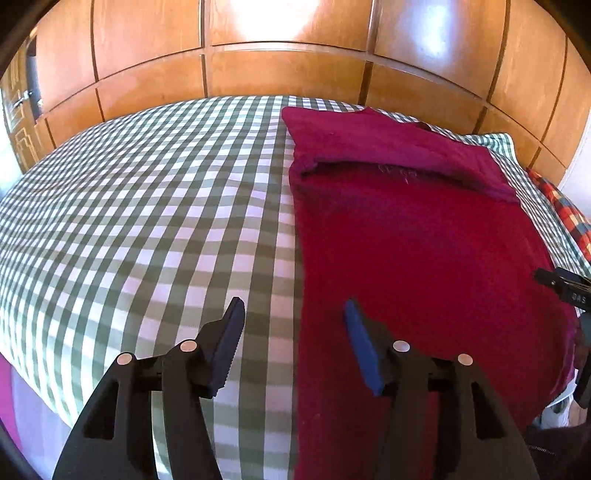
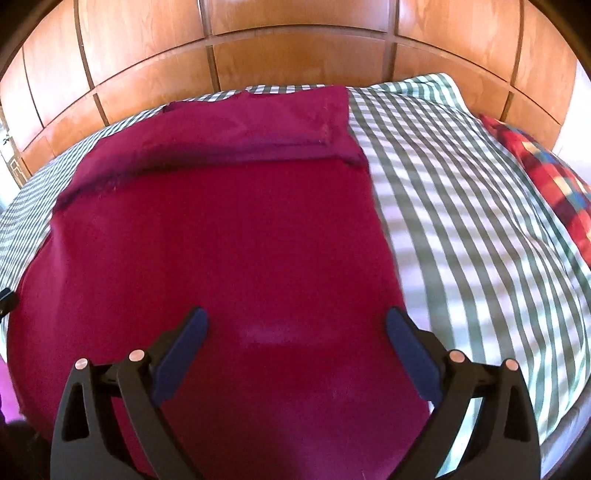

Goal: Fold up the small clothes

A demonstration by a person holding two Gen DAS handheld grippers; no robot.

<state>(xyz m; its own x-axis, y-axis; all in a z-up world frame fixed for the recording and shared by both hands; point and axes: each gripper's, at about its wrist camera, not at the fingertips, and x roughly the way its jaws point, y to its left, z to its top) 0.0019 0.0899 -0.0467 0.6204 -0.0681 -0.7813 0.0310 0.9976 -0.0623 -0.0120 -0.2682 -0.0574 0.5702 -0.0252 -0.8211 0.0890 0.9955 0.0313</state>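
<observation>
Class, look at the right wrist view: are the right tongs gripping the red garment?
No, the right tongs stand wide open above the red garment, and no cloth is pinched between their blue pads.

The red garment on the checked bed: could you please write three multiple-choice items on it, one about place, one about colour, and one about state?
1. Where does the folded-over part of the red garment lie?
A. At the far end, toward the wooden panels
B. At the near end, under the grippers
C. Hanging off the bed's side

2. What colours is the bed cover?
A. Blue and yellow stripes
B. Green and white checks
C. Plain grey

3. How does the right gripper stand?
A. Shut on the garment
B. Shut on the bed cover
C. Open, with nothing between its pads

Answers:
1. A, since the doubled band of cloth crosses the garment next to the wooden panels.
2. B, since green and white squares cover it in both views.
3. C, since its blue pads stand wide apart above the flat cloth.
</observation>
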